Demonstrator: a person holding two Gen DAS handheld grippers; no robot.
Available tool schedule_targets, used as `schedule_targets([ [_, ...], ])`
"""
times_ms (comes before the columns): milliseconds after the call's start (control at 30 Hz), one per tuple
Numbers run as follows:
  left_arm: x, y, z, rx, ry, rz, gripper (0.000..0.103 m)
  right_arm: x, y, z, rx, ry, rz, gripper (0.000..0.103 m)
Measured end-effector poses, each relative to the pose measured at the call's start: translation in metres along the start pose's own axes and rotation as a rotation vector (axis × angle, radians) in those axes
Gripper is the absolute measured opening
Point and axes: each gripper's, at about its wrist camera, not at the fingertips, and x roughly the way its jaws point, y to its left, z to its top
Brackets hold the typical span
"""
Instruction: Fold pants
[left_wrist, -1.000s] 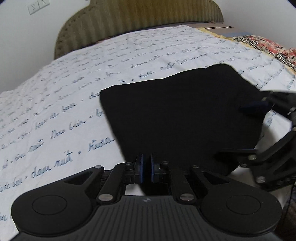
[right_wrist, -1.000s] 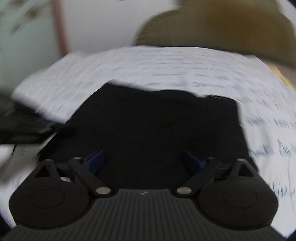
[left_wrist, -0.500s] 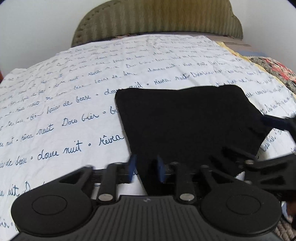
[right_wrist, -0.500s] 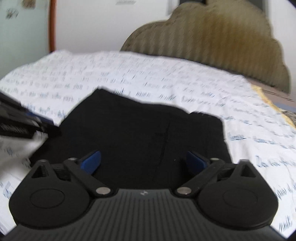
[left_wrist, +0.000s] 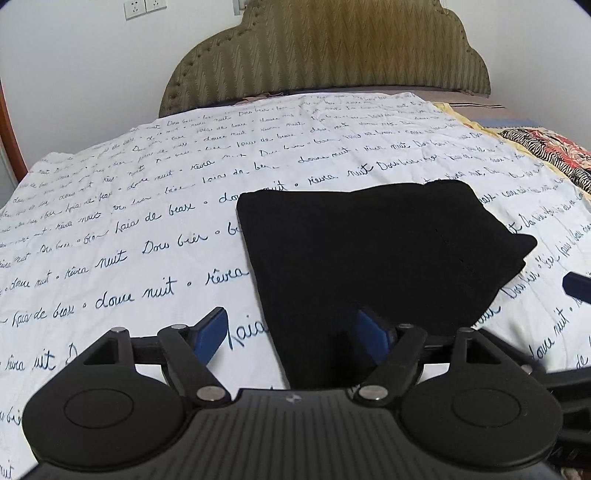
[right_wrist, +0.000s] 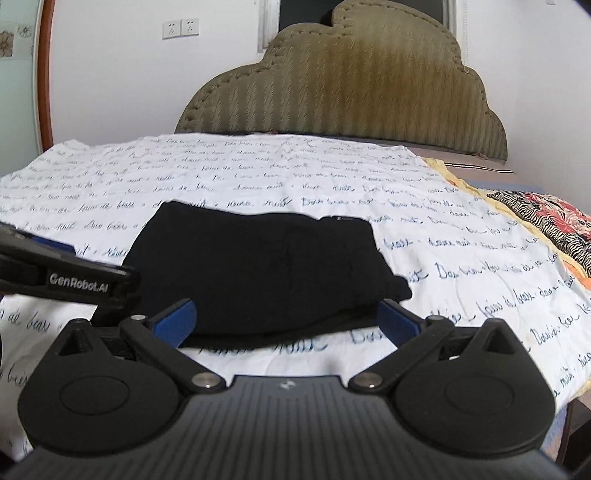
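Left gripper (left_wrist: 293, 334) and right gripper (right_wrist: 286, 319) both gape wide, holding nothing.

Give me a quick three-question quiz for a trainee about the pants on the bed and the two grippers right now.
1. True or false: the left gripper is clamped shut on the black pants.
2. Multiple choice: the pants lie on A) a plain grey blanket, B) a white bedsheet printed with blue handwriting, C) bare wood.
3. Fill in: in the right wrist view, the right gripper is ____, with nothing between its fingers.

Key: 1 false, it is open, with one finger over the sheet and the other over the pants; 2 B; 3 open.
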Motion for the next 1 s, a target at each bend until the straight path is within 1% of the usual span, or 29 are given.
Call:
schedule_targets([
  [233,-0.008,0.003,-0.009,-0.005,-0.001,0.010,0.079,-0.008,0.013,-0.010,-0.027,0.013,0.012,0.103],
  [600,-0.008,0.018,-0.012,-0.037,0.005,0.005,0.080,-0.011,0.029,-0.008,-0.073,0.010,0.009,0.103],
  [800,-0.008,0.026,-0.014,-0.035,-0.018,0.004,0.080,-0.010,0.036,-0.006,-0.090,0.017,0.006,0.103],
  [867,-0.010,0.028,-0.016,-0.021,-0.052,0.020,0.080,-0.009,0.039,-0.005,-0.096,0.020,0.006,0.103],
  [933,-0.012,0.031,-0.016,-0.010,-0.083,0.063,0.080,-0.009,0.042,-0.004,-0.102,0.019,0.011,0.103],
  [1000,-0.013,0.043,-0.016,-0.029,-0.093,0.095,0.080,-0.008,0.048,-0.002,-0.112,0.018,0.022,0.103],
])
